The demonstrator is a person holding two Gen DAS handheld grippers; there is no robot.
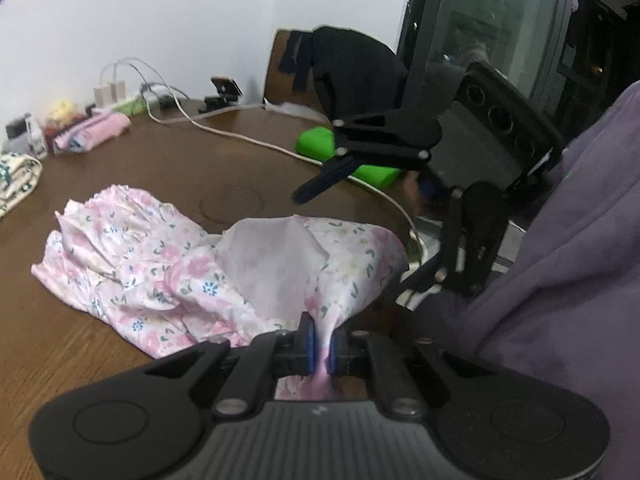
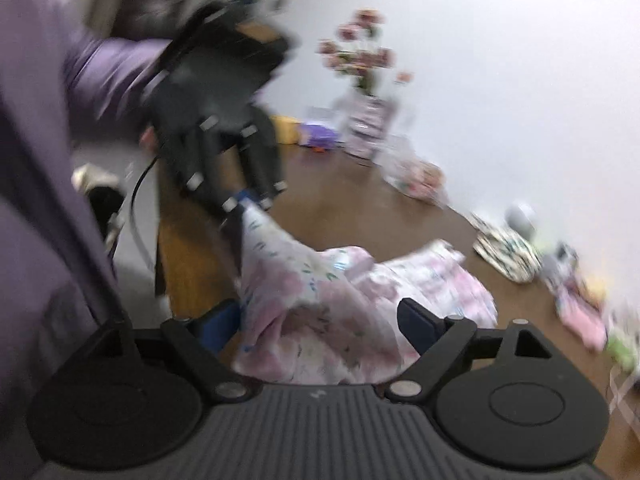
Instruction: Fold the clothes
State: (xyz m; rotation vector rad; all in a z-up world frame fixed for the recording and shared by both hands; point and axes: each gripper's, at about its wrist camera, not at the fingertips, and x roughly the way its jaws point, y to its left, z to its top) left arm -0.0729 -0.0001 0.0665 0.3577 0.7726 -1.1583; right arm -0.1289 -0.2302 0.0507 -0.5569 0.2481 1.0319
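A pink floral garment (image 1: 160,264) lies crumpled on the brown wooden table (image 1: 120,176). At the bottom of the left wrist view my left gripper (image 1: 320,354) is shut on a bunched corner of it, which is lifted off the table. My right gripper (image 1: 352,246) hovers open at the garment's far right edge, one blue finger above the cloth and one below. The right wrist view is blurred: the garment (image 2: 360,292) lies between the spread fingers of the right gripper (image 2: 316,314), and the left gripper (image 2: 240,204) pinches a raised corner.
A green roll (image 1: 348,156) and a white cable (image 1: 240,136) lie behind the garment. Folded pink cloth (image 1: 96,132), a patterned cloth (image 1: 16,184) and chargers sit along the wall. A chair draped in dark clothing (image 1: 352,72) stands behind. A purple sleeve (image 1: 560,260) is close on the right. A flower vase (image 2: 364,80) stands by the wall.
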